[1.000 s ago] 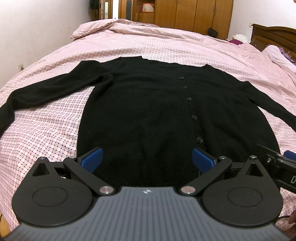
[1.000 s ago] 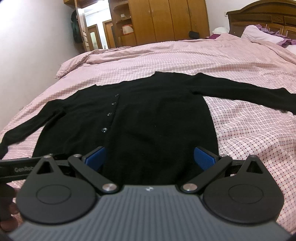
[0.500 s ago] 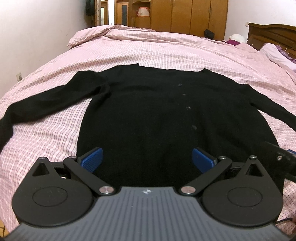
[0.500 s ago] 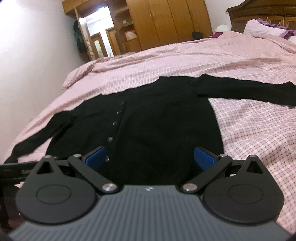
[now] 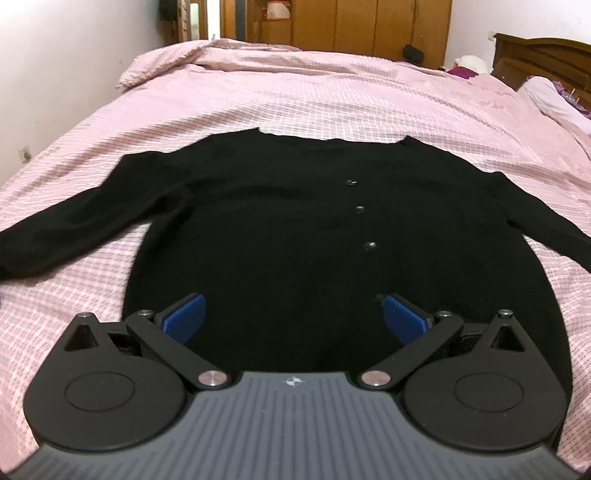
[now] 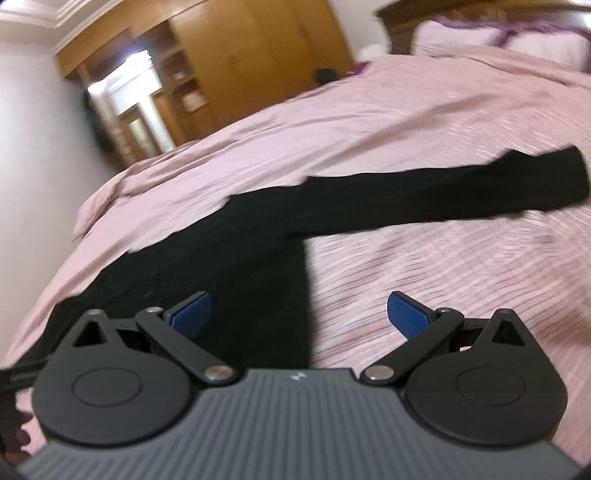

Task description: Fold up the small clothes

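So the black cardigan is laid out flat on the pink checked bedspread, buttons up, nothing folded yet by the look of it. From the left tool the body of it runs straight ahead: hem right under the blue pads, neckline at the far end, so its long axis lines up with where that tool points. One sleeve trails off to that tool's left, the other disappears off the right edge of its view.

The right tool is the interesting one. Its view is tilted and smeared, but the side seam of the cardigan runs up almost between its fingers, black knit ahead-left, bare bedspread ahead-right. The right sleeve stretches crosswise ahead of it, out to the right, cuff at the far right end.

Both tools are spread wide with nothing in them. How high either one sits above the fabric can't be read from these views.

Best guess is the sleeve fold comes first, and the right tool is clearly the closer one for that sleeve. It lies sideways to the fingers, so a pinch near the cuff and a sweep back left over the body would do it.

Wooden wardrobe and a headboard sit beyond the bed, well away.
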A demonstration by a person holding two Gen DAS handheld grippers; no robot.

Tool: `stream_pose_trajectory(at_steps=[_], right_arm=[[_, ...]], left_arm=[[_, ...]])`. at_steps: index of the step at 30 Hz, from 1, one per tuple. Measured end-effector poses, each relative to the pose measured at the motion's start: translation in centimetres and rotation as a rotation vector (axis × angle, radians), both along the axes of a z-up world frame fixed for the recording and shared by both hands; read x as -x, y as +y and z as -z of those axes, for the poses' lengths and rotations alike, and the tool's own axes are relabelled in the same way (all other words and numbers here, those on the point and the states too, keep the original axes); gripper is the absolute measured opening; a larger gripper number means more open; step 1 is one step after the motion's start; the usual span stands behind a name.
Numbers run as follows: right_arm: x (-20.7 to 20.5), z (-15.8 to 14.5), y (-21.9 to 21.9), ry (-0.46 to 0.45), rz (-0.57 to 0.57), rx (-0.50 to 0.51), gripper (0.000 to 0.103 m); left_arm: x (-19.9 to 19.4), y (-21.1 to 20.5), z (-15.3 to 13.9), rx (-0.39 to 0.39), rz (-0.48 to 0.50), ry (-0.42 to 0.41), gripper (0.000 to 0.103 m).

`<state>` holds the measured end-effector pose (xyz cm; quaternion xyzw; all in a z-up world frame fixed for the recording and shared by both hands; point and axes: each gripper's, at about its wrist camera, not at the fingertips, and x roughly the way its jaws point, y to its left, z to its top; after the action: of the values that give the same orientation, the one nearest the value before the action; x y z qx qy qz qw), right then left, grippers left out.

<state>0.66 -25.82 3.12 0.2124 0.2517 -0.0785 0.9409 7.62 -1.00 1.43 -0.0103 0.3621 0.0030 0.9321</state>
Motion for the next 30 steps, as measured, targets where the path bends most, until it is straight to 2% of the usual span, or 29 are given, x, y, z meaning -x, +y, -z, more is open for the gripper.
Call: stream_pose_trajectory(at_steps=[4, 9, 15, 21, 24, 30], right_arm=[[-0.1, 0.4, -4.0, 0.010, 0.089, -0.029, 0.103], [-0.4, 1.7, -10.3, 0.009, 0.214, -0.153, 0.103], [-1.4, 3.3, -15.7, 0.012, 0.342, -0.148, 0.103], [-2.6, 4.9, -18.5, 0.021, 0.388, -0.153, 0.103], [-3.6, 5.5, -19.1, 0.001, 0.394, -0.137, 0.103], [-4.8, 6.5, -20.8, -0.056, 0.438, -0.157, 0.103]], left_arm=[[-1.8, -1.2, 0.3, -0.005, 0.018, 0.028, 0.103], [-4.2, -2.5, 1.2, -0.031, 0.023, 0.049, 0.103], [-6.8, -3.7, 2.4, -0.052, 0.021, 0.086, 0.103], [-8.0, -4.5, 4.2, -0.083, 0.031, 0.143, 0.103], [-8.1, -4.6, 4.8, -0.105, 0.045, 0.135, 0.103], [-8.0, -4.2, 5.5, -0.087, 0.045, 0.125, 0.103]])
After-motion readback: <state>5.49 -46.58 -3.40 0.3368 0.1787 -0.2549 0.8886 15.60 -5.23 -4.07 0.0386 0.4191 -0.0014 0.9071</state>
